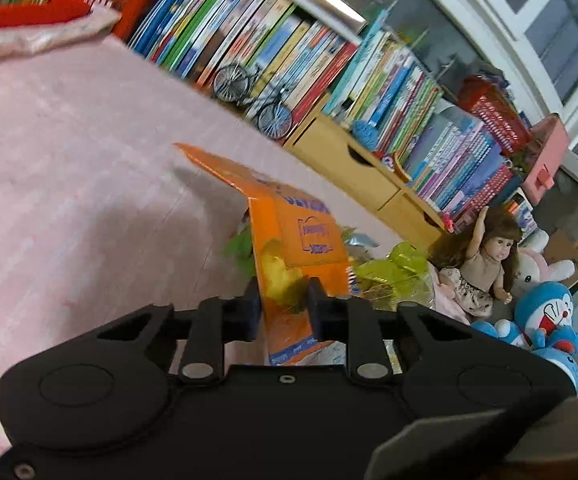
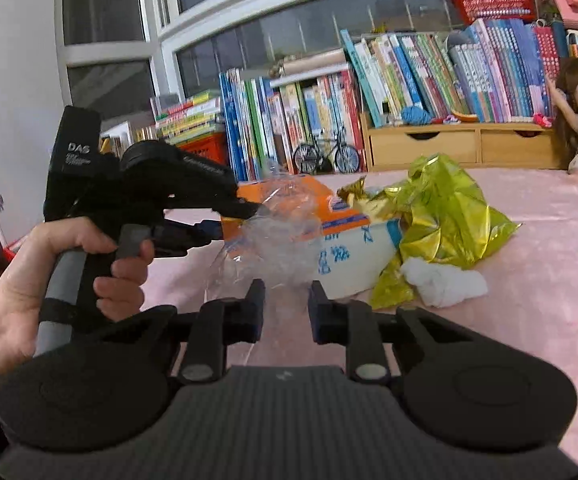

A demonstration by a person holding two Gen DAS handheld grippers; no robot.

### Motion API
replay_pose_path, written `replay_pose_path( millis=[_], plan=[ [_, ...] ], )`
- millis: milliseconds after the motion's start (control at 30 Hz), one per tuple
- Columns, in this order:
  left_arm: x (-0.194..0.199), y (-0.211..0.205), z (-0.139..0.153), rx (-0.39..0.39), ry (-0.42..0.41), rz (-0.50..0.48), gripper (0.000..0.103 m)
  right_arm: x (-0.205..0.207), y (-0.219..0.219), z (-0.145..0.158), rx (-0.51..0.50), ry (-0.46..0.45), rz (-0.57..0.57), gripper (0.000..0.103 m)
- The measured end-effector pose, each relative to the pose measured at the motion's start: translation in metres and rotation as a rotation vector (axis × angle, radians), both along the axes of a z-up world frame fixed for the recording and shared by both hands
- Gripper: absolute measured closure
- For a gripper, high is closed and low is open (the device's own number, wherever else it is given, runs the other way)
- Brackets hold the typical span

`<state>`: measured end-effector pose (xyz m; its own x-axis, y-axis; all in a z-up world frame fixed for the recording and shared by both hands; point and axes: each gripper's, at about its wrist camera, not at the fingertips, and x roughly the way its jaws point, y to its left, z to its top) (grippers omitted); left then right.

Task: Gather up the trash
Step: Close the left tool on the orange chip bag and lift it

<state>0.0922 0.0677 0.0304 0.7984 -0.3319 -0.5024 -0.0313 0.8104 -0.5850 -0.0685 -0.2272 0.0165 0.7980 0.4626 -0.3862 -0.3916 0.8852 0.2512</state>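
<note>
Gripping an orange wrapper [image 1: 289, 256], the left gripper [image 1: 283, 300] is clenching its jaws on the wrapper's lower edge and holding it upright over the pink bed [image 1: 69, 184]. In the right wrist view a hand [image 2: 49, 276] is squeezing that gripper's handle, while the right gripper [image 2: 285, 300] is closing its jaws on a crumpled clear plastic bag [image 2: 277, 236], though I cannot tell whether the pads are actually pressing it. Beside it, yellow-green foil [image 2: 449, 208], a white printed bag [image 2: 353, 256] and a white tissue wad [image 2: 445, 280] are lying near the bed's middle.
</note>
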Motion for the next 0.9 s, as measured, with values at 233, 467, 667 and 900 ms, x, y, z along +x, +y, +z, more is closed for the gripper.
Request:
replay_pose_path(
  millis=[233, 467, 667, 900],
  plan=[
    [-0.017, -0.002, 0.033, 0.027, -0.107, -0.03, 0.086, -0.011, -0.007, 0.021, -0.012, -0.076, -0.042, 0.08],
    [-0.016, -0.002, 0.037, 0.052, -0.097, -0.034, 0.055, -0.019, -0.018, 0.029, -0.032, -0.101, -0.097, 0.081],
    [0.002, -0.007, 0.016, 0.044, -0.032, -0.026, 0.054, -0.023, -0.032, 0.024, -0.07, -0.084, -0.157, 0.082],
    [0.011, -0.011, 0.004, 0.029, -0.003, 0.028, 0.087, -0.027, -0.046, 0.022, -0.066, -0.081, -0.227, 0.082]
  ],
)
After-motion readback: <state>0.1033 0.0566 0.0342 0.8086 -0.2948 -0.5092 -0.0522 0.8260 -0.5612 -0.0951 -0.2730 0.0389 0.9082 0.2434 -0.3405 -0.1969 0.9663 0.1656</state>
